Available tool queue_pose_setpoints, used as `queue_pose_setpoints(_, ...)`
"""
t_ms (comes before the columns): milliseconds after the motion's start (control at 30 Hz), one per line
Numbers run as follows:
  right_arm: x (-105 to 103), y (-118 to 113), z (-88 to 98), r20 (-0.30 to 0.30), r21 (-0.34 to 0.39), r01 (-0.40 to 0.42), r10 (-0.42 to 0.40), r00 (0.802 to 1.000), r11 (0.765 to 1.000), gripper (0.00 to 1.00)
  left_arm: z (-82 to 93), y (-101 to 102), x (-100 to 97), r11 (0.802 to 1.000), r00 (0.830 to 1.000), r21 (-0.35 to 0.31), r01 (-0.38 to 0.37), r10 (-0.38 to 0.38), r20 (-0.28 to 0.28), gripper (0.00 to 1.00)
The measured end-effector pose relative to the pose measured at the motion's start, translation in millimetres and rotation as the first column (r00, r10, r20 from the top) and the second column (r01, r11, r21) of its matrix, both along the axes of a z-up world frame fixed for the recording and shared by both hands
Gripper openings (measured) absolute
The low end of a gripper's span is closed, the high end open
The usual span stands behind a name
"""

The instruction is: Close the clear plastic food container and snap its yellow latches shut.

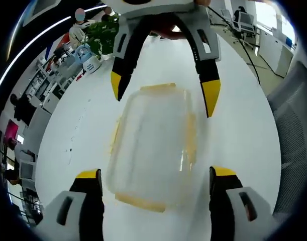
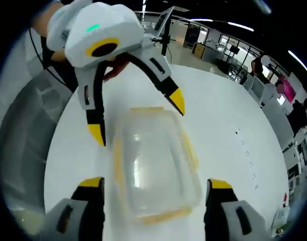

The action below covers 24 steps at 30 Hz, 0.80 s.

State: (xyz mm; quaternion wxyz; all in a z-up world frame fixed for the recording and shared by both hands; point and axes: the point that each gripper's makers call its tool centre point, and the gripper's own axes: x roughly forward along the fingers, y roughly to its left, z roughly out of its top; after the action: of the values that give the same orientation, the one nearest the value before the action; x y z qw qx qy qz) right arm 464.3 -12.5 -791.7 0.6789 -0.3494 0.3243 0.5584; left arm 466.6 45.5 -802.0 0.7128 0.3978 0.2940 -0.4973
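A clear plastic food container (image 1: 153, 145) lies on the white table (image 1: 243, 125) with its lid resting on top. Yellow latches (image 1: 191, 135) run along its sides and ends; I cannot tell whether they are snapped down. My left gripper (image 1: 156, 174) is open, its yellow-tipped jaws straddling the container's near end. My right gripper (image 1: 164, 93) faces it from the far end, also open, one jaw to each side of the box. In the right gripper view the container (image 2: 153, 165) sits between the right gripper's (image 2: 154, 185) jaws, with the left gripper (image 2: 137, 118) open opposite.
A grey mesh chair (image 1: 294, 120) stands by the table's edge. Potted plants (image 1: 100, 35) and a water bottle (image 1: 88, 55) sit at the table's far side. Desks, monitors and people (image 2: 296, 113) are in the office beyond.
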Motion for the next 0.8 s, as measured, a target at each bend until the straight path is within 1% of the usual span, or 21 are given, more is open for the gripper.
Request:
queue_pose_setpoints(367, 4.2, -1.3, -9.9, 0.014, -0.027, -0.01, 0.011, 1.0, 1.0, 0.84, -8.7, 5.7, 9.4, 0.999, 1.0, 0.039, 0.017, -0.017, -0.007, 0.86)
queue_pose_setpoints(700, 3.7, -3.1, -18.0, 0.005, -0.045, -0.016, 0.016, 1.0, 0.999, 0.85, -13.6, 3.8, 11.0, 0.998, 0.999, 0.053, 0.029, -0.028, -0.017, 0.86)
queue_pose_setpoints(800, 3.5, -3.1, -21.2, 0.0, -0.05, -0.018, 0.018, 1.0, 0.999, 0.85, -17.1, 4.0, 11.4, 0.998, 0.999, 0.063, 0.032, -0.03, -0.028, 0.85)
